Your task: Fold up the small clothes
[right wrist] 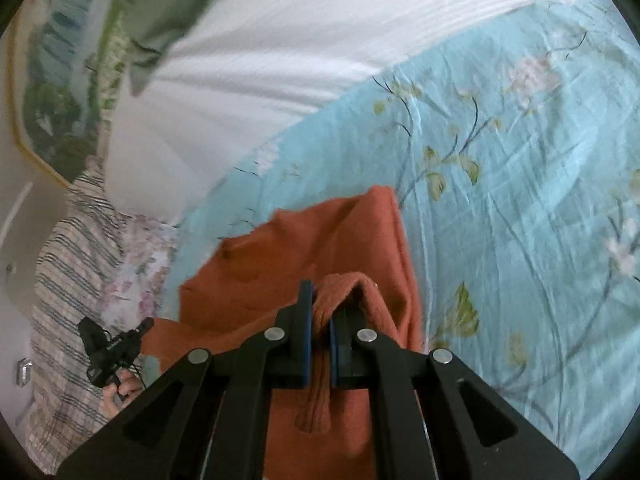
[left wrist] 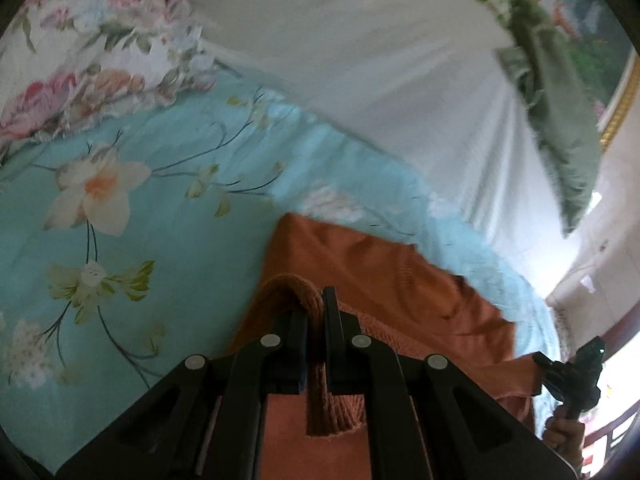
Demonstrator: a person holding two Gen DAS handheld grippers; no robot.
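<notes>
Left wrist: left gripper (left wrist: 316, 320) pinched tight on ribbed hem of orange garment (left wrist: 384, 280), lifted over teal floral bedsheet (left wrist: 120, 208).
Right wrist: right gripper (right wrist: 320, 316) clamped on same garment's other hem corner, body hanging between. Risk: thin knit bunched in jaws, could slip if pulled apart unevenly, skewing fold.

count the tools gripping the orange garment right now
2. The left tool is shut on a ribbed edge of the orange garment; the right tool is shut on another ribbed edge. The garment hangs between them over the blue floral sheet.
</notes>
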